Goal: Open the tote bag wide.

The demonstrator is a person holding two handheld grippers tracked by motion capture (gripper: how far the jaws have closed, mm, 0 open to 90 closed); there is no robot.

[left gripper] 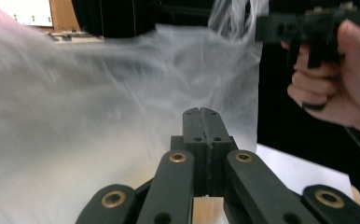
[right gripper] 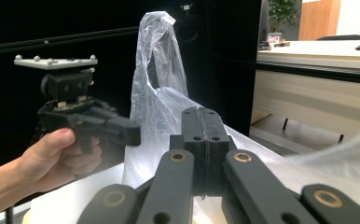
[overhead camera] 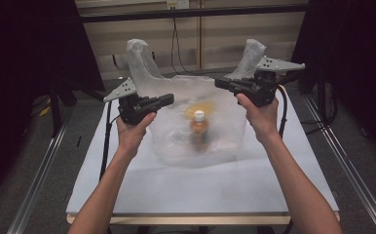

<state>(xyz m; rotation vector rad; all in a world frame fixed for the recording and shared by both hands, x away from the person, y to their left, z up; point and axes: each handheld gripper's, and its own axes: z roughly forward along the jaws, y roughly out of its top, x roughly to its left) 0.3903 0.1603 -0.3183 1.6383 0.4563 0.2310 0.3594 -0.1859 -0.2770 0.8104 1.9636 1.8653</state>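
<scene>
The plastic bag (overhead camera: 196, 122) is standing open in the middle of the table (overhead camera: 200, 190), a bottle (overhead camera: 199, 127) upright inside it. The left gripper (overhead camera: 165, 100) and right gripper (overhead camera: 221, 83) are each being held at a top edge of the bag, jaws pressed fully together; whether film is pinched between them I cannot tell. This looks like spreading or lifting the bag. Next, judging by the handles (overhead camera: 142, 61) sticking up, comes gathering them; open table is lying all around
</scene>
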